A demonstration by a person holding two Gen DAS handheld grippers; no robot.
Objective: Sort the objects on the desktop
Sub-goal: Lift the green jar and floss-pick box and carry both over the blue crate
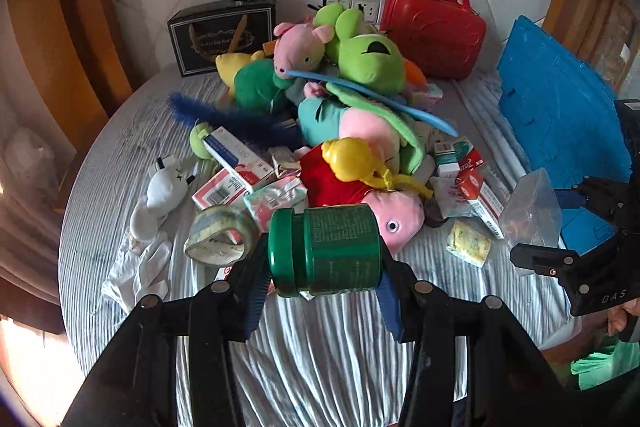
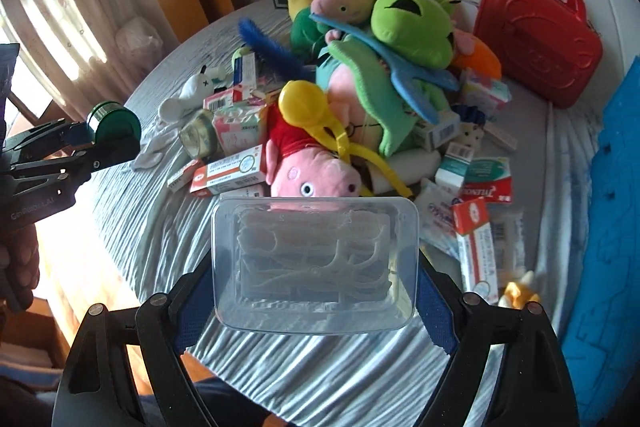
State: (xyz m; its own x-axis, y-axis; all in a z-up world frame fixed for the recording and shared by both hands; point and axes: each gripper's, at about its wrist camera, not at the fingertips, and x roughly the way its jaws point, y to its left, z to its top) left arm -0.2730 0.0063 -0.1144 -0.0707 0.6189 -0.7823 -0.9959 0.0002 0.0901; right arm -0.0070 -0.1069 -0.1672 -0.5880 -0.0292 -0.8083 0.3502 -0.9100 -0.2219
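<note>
Left gripper [image 1: 324, 263] clamps the green jar [image 1: 325, 251] — axis crosswise. Right gripper [image 2: 316, 271] holds the clear box [image 2: 316, 263] wide; blue bin [image 2: 612, 187] lies right — nearer it.

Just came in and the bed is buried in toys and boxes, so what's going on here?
A person is sorting the clutter with a handheld gripper in each hand. The left gripper has its jaws closed on a green jar, held above the striped sheet. The right gripper holds a clear plastic box with pale floss-pick-like pieces inside. The pile of plush toys and medicine boxes lies unsorted, with a red case behind and a blue crate alongside.
</note>
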